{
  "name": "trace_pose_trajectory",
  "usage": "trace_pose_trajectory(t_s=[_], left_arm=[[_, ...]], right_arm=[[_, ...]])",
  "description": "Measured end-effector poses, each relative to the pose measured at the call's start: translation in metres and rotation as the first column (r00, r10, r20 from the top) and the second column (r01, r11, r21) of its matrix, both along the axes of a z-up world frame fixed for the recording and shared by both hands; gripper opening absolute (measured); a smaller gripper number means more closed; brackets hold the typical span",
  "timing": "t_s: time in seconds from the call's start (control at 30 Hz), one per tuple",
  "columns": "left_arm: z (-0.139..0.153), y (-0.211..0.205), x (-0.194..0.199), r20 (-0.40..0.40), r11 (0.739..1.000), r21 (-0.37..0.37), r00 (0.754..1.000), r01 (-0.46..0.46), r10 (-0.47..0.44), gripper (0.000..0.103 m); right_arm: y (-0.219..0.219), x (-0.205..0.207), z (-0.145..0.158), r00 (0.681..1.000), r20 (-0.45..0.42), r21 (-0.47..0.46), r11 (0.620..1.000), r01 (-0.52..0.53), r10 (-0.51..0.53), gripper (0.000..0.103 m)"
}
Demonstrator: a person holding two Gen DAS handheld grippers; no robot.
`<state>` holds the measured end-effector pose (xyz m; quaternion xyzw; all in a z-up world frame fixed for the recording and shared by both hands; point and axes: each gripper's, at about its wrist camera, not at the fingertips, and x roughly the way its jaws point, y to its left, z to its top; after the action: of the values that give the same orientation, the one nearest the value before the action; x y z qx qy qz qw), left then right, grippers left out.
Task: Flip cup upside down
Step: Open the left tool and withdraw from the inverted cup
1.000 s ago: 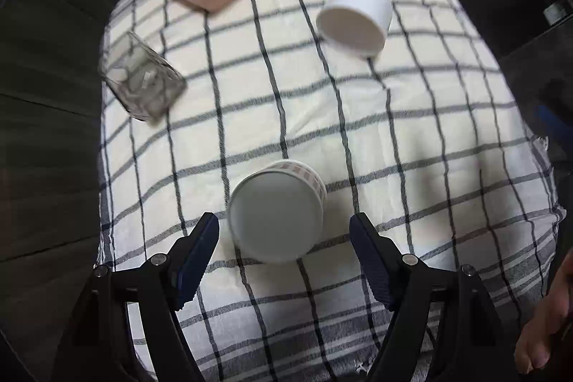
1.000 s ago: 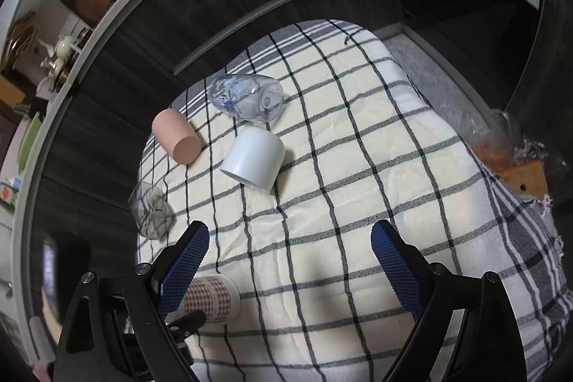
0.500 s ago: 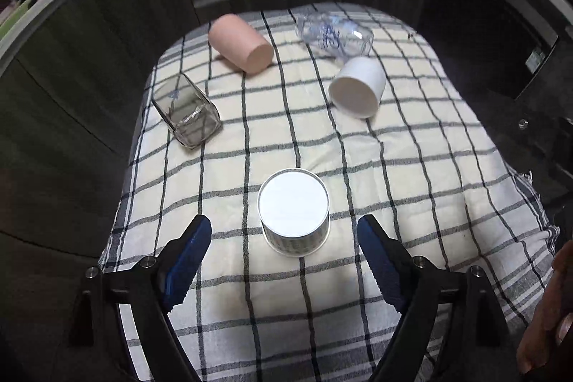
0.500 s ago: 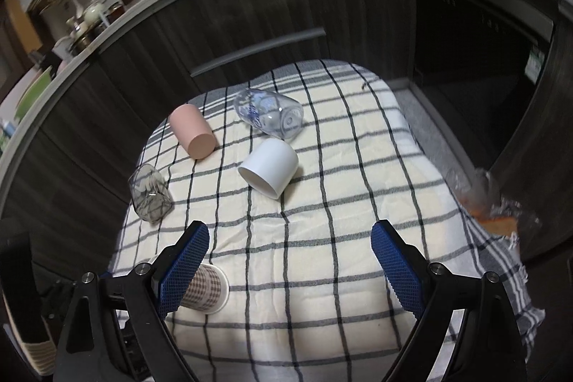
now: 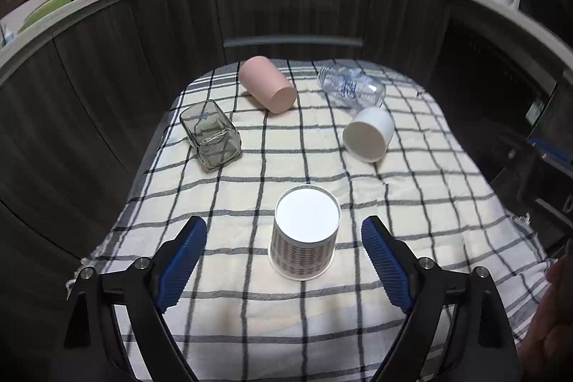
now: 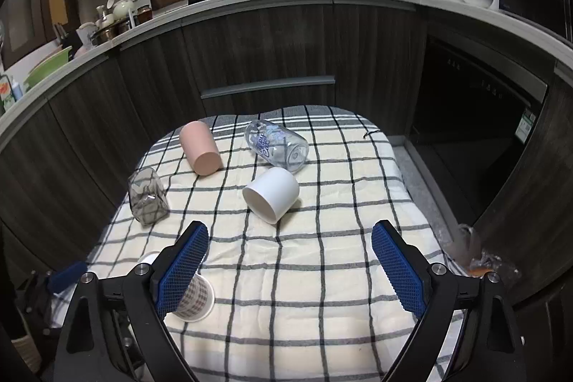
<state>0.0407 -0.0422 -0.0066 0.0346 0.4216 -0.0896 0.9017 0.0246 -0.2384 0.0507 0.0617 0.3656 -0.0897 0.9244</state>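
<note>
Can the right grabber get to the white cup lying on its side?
Probably yes. The right gripper is open, and only bare checked cloth lies between it and the white cup.

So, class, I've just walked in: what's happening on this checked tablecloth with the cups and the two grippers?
A person holds a gripper in each hand over the checked tablecloth. The patterned paper cup stands upside down, white base up, between the open fingers of the left gripper, which isn't touching it. The right gripper is open and holds nothing. The pink cup, white cup, square glass tumbler and clear printed glass lie on their sides.
</note>
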Motion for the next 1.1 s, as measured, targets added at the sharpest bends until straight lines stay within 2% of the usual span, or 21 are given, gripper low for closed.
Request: trace_pose_trajectory(t_s=[0.2,0.27,0.63,0.8,1.1], left_arm=[[0.003,0.010,-0.014,0.094,0.998,-0.033,0.994,-0.054,0.056,0.093],[0.005,0.013,-0.018,0.127,0.997,-0.036,0.989,-0.072,0.077,0.094],[0.012,0.019,-0.038,0.258,0.993,-0.043,0.959,-0.111,0.119,0.102],[0.014,0.023,-0.044,0.282,0.991,-0.051,0.950,-0.128,0.137,0.103],[0.014,0.026,-0.048,0.283,0.989,-0.058,0.948,-0.133,0.144,0.103]], right_arm=[[0.009,-0.011,0.001,0.999,0.042,-0.057,0.998,-0.006,0.009,0.093],[0.011,-0.016,0.002,0.998,0.069,-0.071,0.997,-0.003,0.008,0.097],[0.015,-0.031,0.001,0.990,0.139,-0.095,0.995,0.001,0.012,0.098],[0.016,-0.036,0.002,0.988,0.157,-0.094,0.996,0.008,0.007,0.099],[0.018,-0.045,0.005,0.984,0.177,-0.100,0.995,0.008,0.010,0.101]])
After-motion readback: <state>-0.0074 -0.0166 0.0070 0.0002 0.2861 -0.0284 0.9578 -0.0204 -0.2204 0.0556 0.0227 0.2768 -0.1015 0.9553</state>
